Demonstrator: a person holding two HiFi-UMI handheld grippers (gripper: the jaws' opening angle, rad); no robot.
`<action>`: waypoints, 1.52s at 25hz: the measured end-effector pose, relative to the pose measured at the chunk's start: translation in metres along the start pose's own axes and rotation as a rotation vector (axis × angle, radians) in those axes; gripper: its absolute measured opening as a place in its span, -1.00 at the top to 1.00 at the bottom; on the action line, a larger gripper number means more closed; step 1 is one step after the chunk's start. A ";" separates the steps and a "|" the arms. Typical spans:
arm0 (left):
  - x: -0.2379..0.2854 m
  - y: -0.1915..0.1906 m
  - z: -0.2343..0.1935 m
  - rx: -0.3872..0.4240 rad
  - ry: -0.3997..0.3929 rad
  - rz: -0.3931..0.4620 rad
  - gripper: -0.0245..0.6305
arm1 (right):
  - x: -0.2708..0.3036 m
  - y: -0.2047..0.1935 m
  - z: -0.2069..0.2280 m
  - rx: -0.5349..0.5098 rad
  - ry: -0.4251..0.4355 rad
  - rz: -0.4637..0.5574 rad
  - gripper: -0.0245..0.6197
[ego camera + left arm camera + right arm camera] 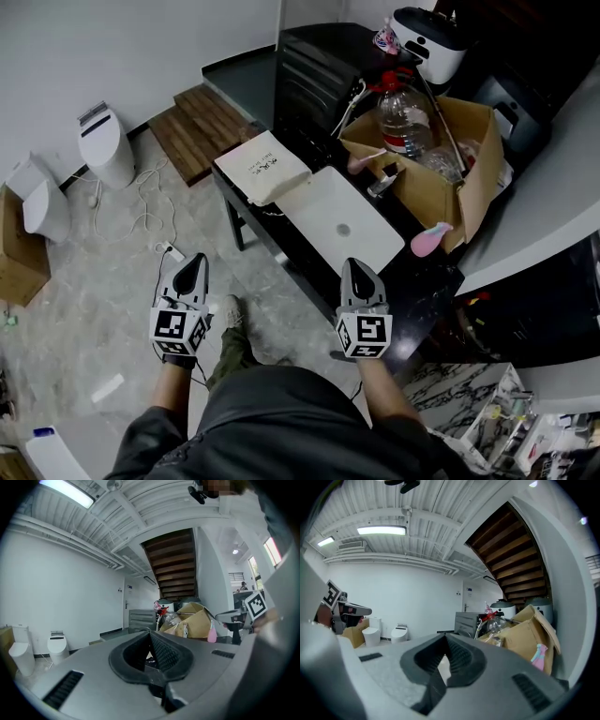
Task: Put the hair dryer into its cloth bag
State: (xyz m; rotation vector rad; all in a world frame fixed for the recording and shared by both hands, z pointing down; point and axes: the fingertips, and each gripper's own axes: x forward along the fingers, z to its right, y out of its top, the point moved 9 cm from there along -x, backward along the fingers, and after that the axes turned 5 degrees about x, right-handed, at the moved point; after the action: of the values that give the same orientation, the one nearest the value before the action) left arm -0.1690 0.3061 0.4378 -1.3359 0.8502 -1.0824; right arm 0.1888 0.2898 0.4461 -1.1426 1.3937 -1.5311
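A cream cloth bag [261,167] with small print lies flat on the left end of a black table [412,291]. I cannot pick out the hair dryer for sure; a small silvery object [384,183] sits at the edge of the open cardboard box [473,178]. My left gripper [194,260] is shut and empty, held over the floor to the left of the table. My right gripper [357,265] is shut and empty too, over the table's near edge, just short of a white basin-like tray [342,220]. In the gripper views both pairs of jaws [150,637] [443,644] meet with nothing between them.
The cardboard box holds a big water bottle [403,122] and odds and ends. A pink spray bottle [429,239] lies in front of it. A black drawer cabinet [323,66], a white cooker [427,42], wooden steps [202,127], two toilets [106,145] and floor cables [155,211] surround the table.
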 end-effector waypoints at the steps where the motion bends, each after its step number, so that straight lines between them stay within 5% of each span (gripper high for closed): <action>1: 0.009 -0.001 -0.005 -0.001 -0.005 0.003 0.92 | 0.009 0.001 0.000 -0.005 -0.002 -0.001 0.92; 23: 0.249 0.006 -0.151 0.007 -0.262 -0.007 0.92 | 0.239 0.054 -0.013 -0.064 -0.203 -0.045 0.92; 31: 0.294 -0.007 -0.133 0.065 -0.332 -0.069 0.92 | 0.277 0.055 0.007 -0.056 -0.199 -0.038 0.92; 38: 0.319 -0.015 -0.096 0.092 -0.304 -0.114 0.92 | 0.295 0.057 0.048 -0.026 -0.125 0.000 0.92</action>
State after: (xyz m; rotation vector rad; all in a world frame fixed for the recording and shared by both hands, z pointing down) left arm -0.1626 -0.0245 0.4792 -1.4398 0.4993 -0.9615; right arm 0.1400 -0.0095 0.4256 -1.2323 1.3339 -1.4200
